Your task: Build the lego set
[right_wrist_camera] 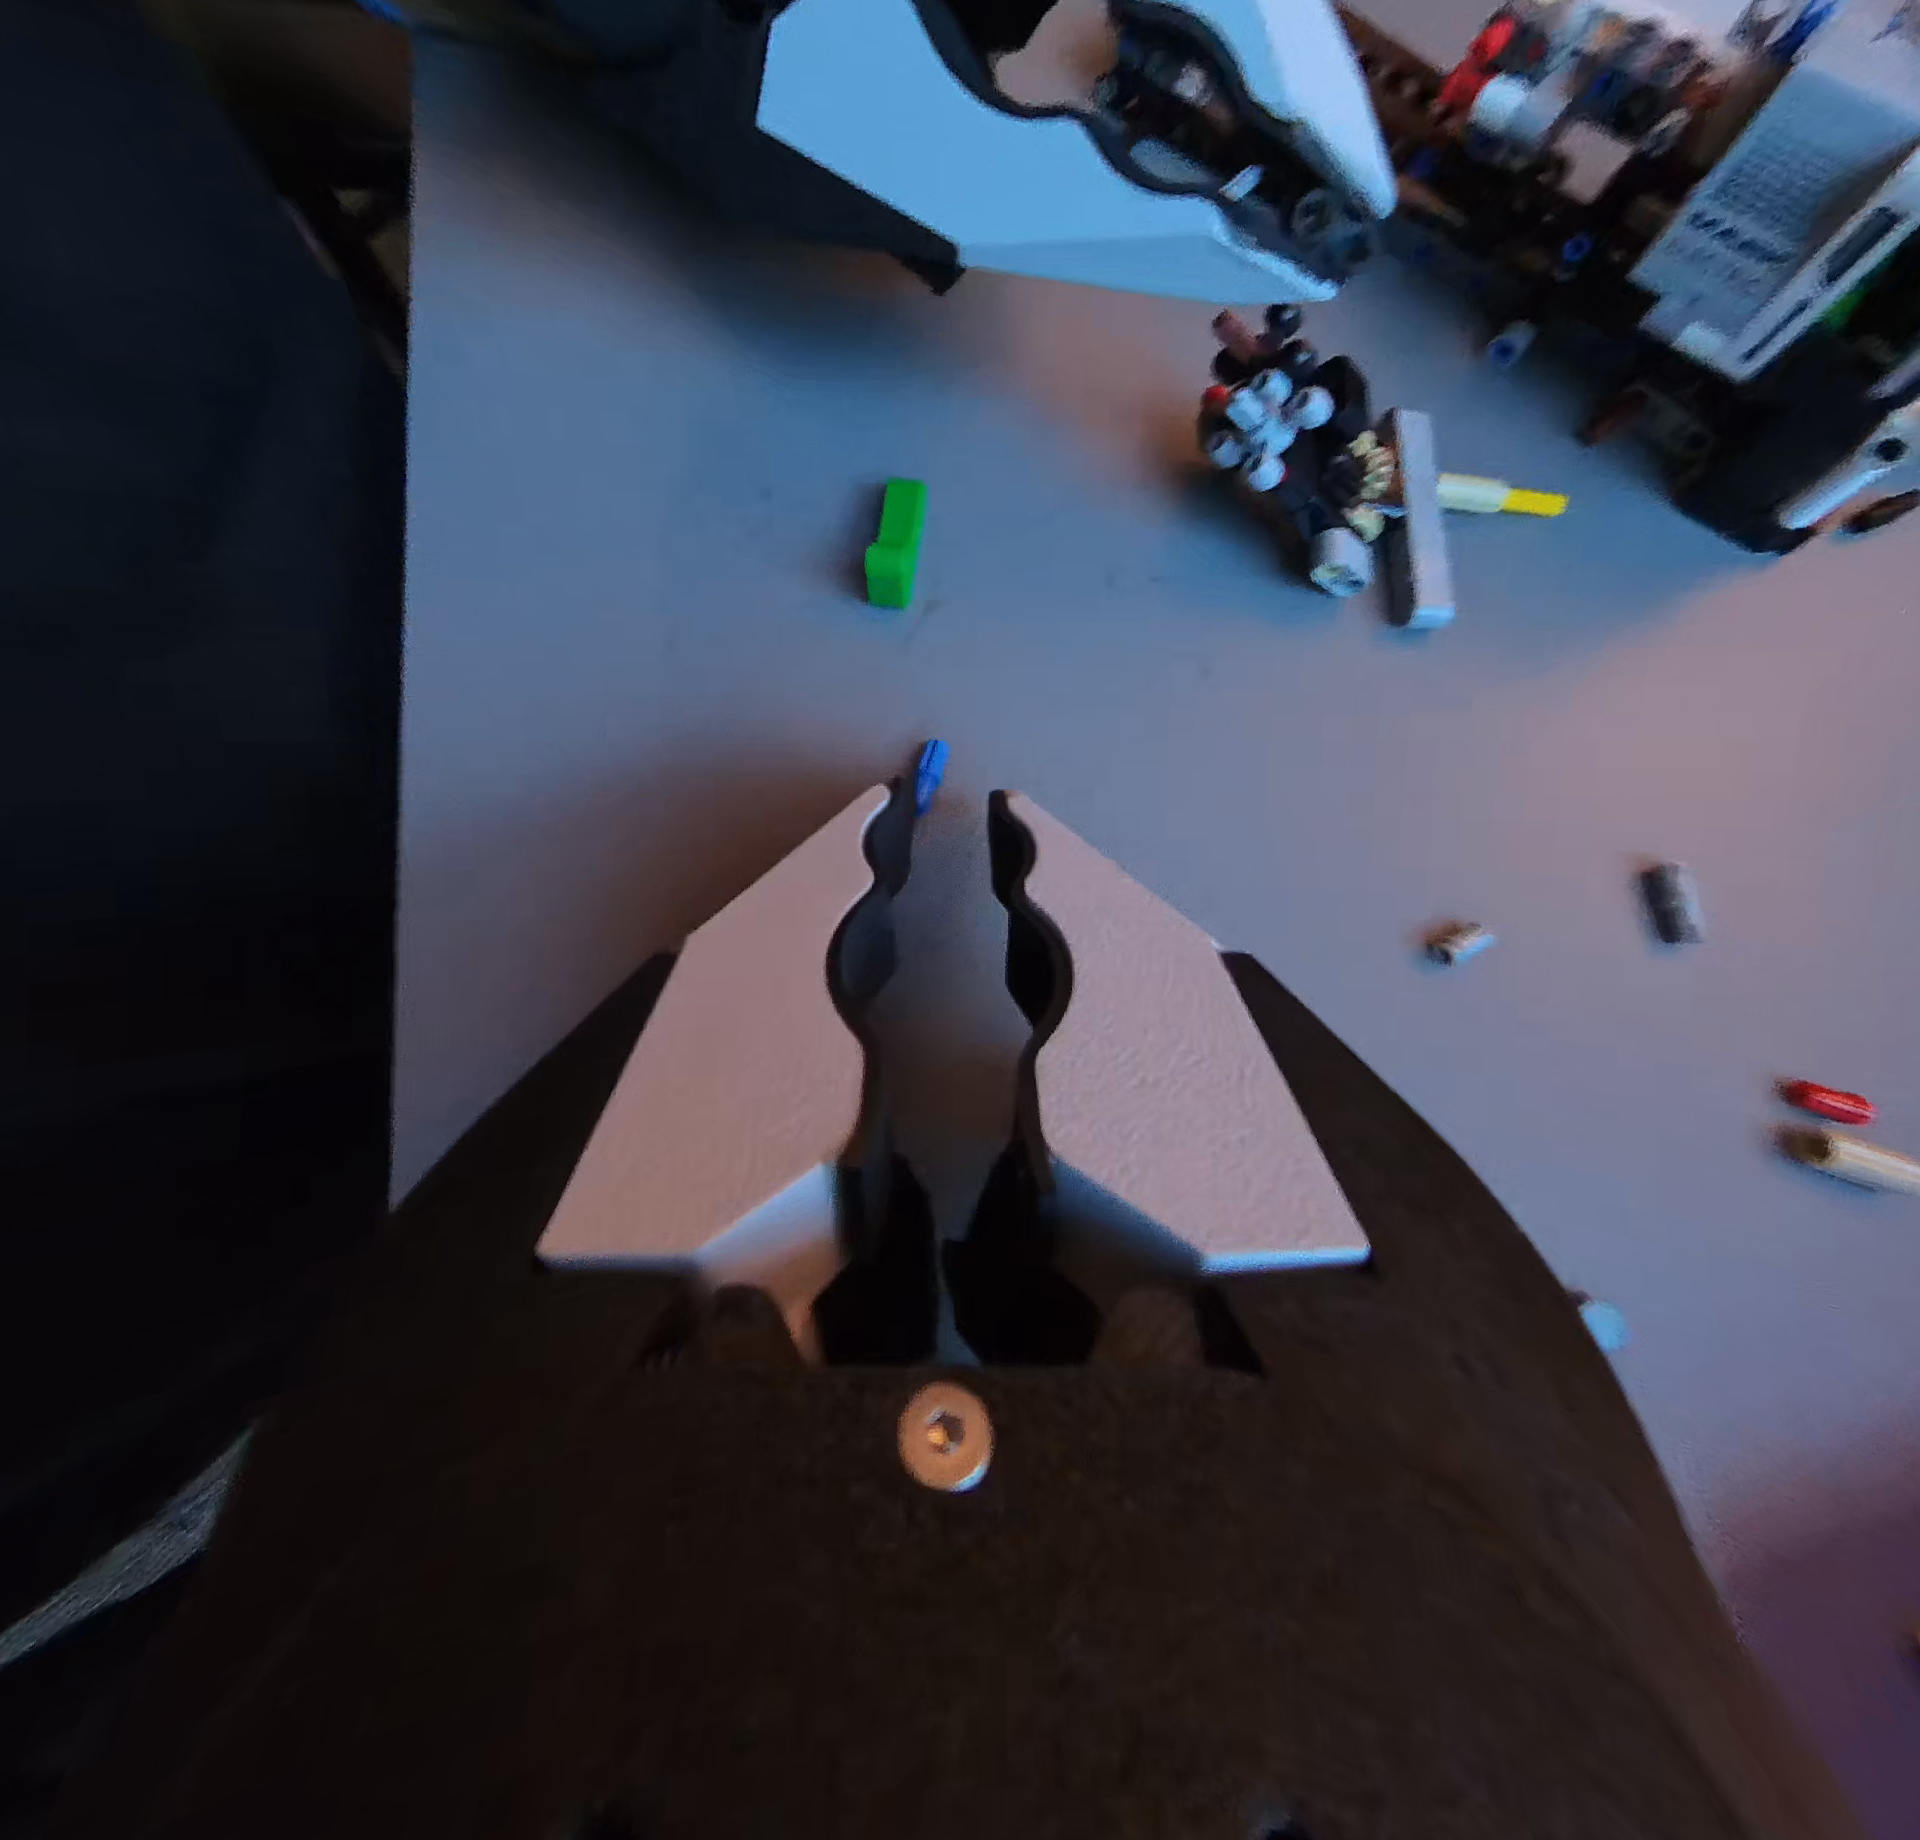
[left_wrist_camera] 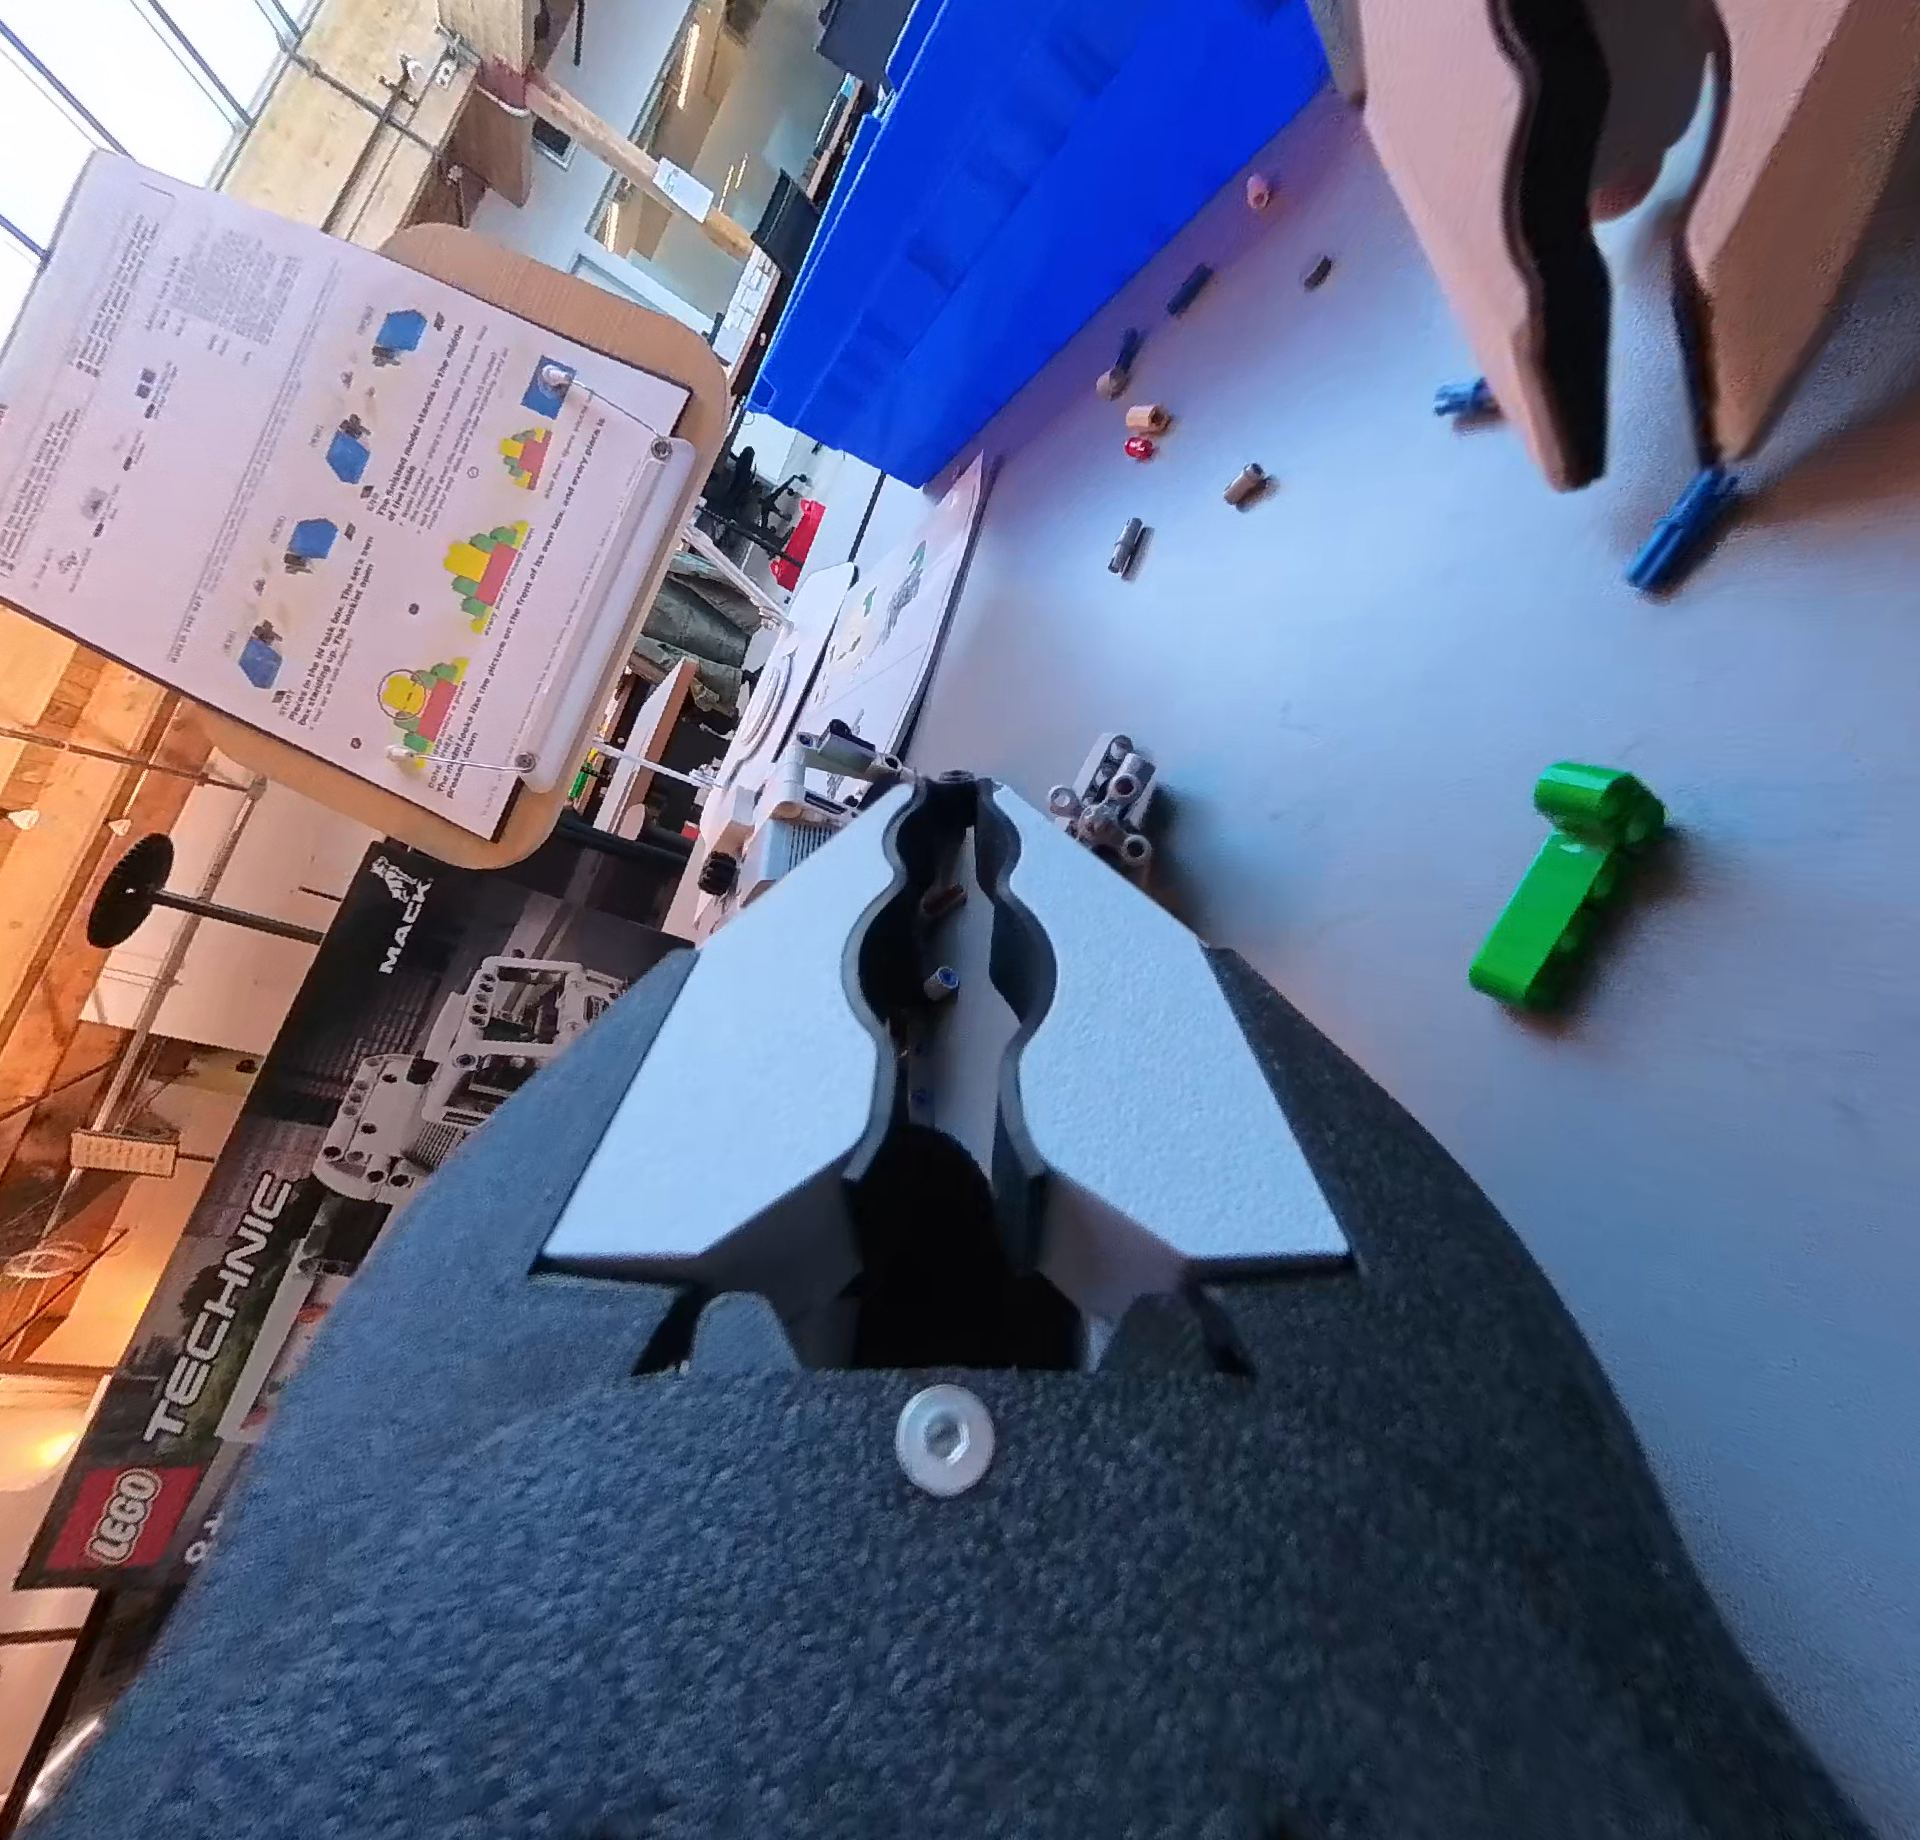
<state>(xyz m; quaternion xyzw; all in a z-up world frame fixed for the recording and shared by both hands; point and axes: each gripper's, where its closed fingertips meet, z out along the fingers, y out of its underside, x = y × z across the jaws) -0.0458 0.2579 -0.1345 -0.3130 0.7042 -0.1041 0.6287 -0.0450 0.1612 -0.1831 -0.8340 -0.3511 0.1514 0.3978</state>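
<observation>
On the grey desk (right_wrist_camera: 644, 440), a small blue pin (right_wrist_camera: 928, 774) was seen lying at the very tip of the right hand-held gripper (right_wrist_camera: 940, 803), touching or almost touching its left fingertip (right_wrist_camera: 896, 824) and not yet between the fingers; whether contact was made could not be told from the blurred right wrist view. The fingers of that gripper were held apart with a narrow gap, nothing being clamped. The pin's long axis was judged to run roughly along the gripper's fingers, tilted slightly, so a small sideways shift toward the pin would probably be needed before closing. The left hand-held gripper (left_wrist_camera: 951, 803) was seen drawn together on a dark Technic sub-assembly (right_wrist_camera: 1195, 117), held well beyond the pin, above the desk. A green beam (right_wrist_camera: 894, 541) lay between the pin and the left gripper, and a loose grey-and-black gear assembly (right_wrist_camera: 1309, 460) lay further from the pin, near the part-built model (right_wrist_camera: 1683, 180). The right gripper was clearly the nearer to the pin.
</observation>
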